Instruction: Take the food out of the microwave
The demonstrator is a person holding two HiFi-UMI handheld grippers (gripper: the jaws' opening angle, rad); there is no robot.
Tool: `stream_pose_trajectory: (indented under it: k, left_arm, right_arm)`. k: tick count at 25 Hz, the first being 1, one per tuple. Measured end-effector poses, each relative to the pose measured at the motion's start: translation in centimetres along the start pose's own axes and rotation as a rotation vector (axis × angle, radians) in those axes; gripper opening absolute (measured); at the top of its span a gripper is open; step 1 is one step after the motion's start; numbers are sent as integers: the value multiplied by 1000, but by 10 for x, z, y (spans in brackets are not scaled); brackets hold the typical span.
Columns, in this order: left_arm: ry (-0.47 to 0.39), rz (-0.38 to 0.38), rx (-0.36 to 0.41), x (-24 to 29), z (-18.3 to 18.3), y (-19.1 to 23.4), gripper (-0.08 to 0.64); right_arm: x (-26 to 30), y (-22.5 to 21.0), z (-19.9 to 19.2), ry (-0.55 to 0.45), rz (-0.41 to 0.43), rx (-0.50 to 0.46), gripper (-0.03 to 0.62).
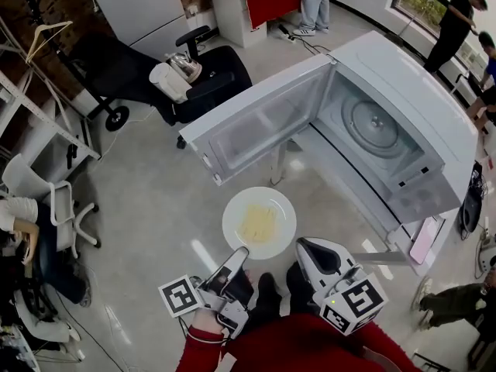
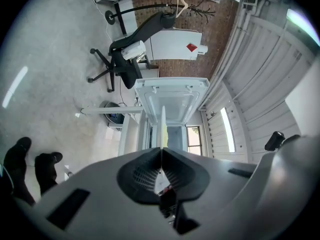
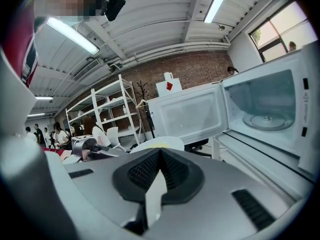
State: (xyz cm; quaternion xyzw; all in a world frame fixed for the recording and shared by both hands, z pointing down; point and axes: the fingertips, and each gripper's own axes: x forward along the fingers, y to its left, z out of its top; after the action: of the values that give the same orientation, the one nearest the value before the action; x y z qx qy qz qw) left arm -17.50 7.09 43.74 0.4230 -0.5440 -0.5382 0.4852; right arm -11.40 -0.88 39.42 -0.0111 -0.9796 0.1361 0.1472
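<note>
Left gripper (image 1: 239, 256), held by a hand in a red sleeve (image 1: 203, 349), is clamped on the near-left rim of a white plate (image 1: 283, 208). The plate is held level in the air over the grey floor (image 1: 147, 208), outside the microwave (image 1: 418, 76) and just in front of its open door (image 1: 263, 118). Pale yellow food (image 1: 257, 223) lies in the middle of the plate.

Right gripper (image 1: 304, 245) sits just beside the plate's near-right edge. From the head view it is not clear whether it touches the rim.

From the left gripper view, the plate (image 2: 163, 124) is edge-on, a thin pale line running straight up from between the closed pads, with the door (image 2: 172, 96) beyond it. The food cannot be seen from here. Two dark shoes (image 2: 30, 161) stand on the floor at lower left.

From the right gripper view, the right gripper (image 3: 160, 151) has its jaws pressed together with nothing between them. The plate (image 3: 162, 142) shows just past their tips, with a sliver of yellow on top. This view also looks into the microwave (image 3: 300, 109): the glass turntable (image 3: 267, 120) is bare, and the door (image 3: 187, 114) is swung wide to the left. Seated people (image 3: 57, 134) show at far left beside white shelving (image 3: 107, 109).
</note>
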Motion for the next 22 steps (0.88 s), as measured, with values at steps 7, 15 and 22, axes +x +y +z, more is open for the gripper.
stream_pose_trajectory:
  k: [7, 15, 22]
  left_arm:
    - [-62, -5, -5, -36, 2, 5, 17]
    - [-124, -18, -3, -69, 8, 3, 17]
    - [-151, -21, -6, -87, 11, 3, 17]
  right_arm:
    - [11, 30, -7, 12, 78, -44, 11]
    - [19, 62, -10, 25, 151, -77, 10]
    - [23, 80, -12, 22, 184, -105, 9]
